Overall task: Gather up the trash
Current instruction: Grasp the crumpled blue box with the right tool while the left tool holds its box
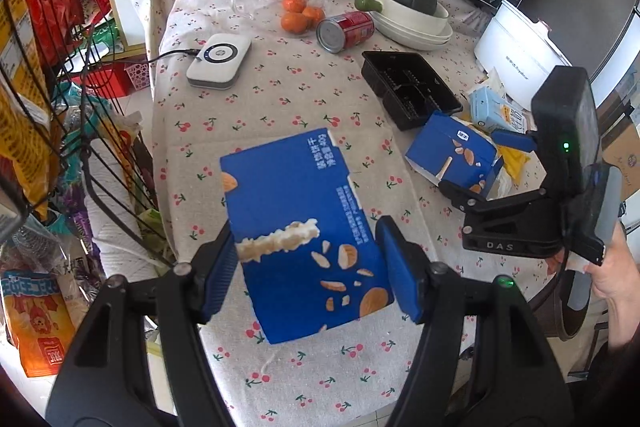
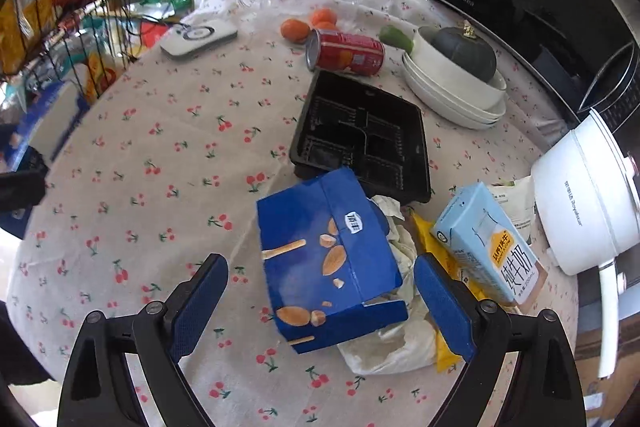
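Above the cherry-print table (image 1: 280,99), your left tool (image 1: 308,267) is gripping a flattened blue biscuit box (image 1: 296,227); your right tool (image 2: 320,307) is gaping wide around another blue biscuit carton (image 2: 328,259).

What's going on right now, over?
Left gripper shut on flattened blue box. Right gripper open around second blue box. Milk carton close beside.

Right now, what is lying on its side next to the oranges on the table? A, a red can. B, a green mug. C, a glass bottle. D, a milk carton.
A: the red can lies tipped over with its silver end facing out, right beside the oranges, just past the black tray.
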`<state>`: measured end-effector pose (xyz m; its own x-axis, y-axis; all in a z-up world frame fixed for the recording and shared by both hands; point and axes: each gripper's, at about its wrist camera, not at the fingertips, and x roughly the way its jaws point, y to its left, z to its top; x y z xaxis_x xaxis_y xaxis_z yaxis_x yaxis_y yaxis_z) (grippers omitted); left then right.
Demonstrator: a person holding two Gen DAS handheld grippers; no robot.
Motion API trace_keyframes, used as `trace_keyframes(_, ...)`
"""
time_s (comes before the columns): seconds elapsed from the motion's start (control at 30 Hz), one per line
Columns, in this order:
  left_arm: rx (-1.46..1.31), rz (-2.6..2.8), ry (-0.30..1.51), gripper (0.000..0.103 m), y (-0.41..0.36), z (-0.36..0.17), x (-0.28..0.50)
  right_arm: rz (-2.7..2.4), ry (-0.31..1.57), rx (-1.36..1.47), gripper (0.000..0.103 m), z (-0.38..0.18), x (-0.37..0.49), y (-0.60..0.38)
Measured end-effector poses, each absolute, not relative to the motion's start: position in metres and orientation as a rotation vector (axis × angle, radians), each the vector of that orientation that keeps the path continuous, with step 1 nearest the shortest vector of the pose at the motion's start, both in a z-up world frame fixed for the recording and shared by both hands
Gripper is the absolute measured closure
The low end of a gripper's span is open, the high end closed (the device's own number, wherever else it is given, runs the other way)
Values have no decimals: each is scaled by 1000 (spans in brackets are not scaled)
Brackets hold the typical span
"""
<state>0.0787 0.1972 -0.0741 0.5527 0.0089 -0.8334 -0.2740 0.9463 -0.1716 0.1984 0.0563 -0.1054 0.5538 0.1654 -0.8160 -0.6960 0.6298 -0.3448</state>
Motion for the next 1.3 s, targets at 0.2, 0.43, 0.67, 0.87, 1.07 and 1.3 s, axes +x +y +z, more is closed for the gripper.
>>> trace_keyframes(0.2, -301, 165, 988, 35, 199, -76, 82, 534, 829, -849, 15, -127, 194, 70)
trace_keyframes(0.43, -324, 153, 1001, 35, 196, -80, 83, 535, 797, -809, 31, -115, 179, 59)
trace_keyframes(0.67, -310, 122, 990, 35, 179, -74, 85, 613, 789, -574, 32, -71, 160, 21)
trace_keyframes(0.87, -283, 68, 989, 35, 148, -70, 92, 636, 795, -382, 32, -39, 149, -24)
trace_keyframes(1.07, -247, 13, 994, 35, 112, -68, 101, 620, 821, -197, 32, -25, 146, -77)
trace_keyframes(1.3, -234, -22, 1035, 35, 82, -77, 113, 444, 919, -70, 31, -56, 172, -143)
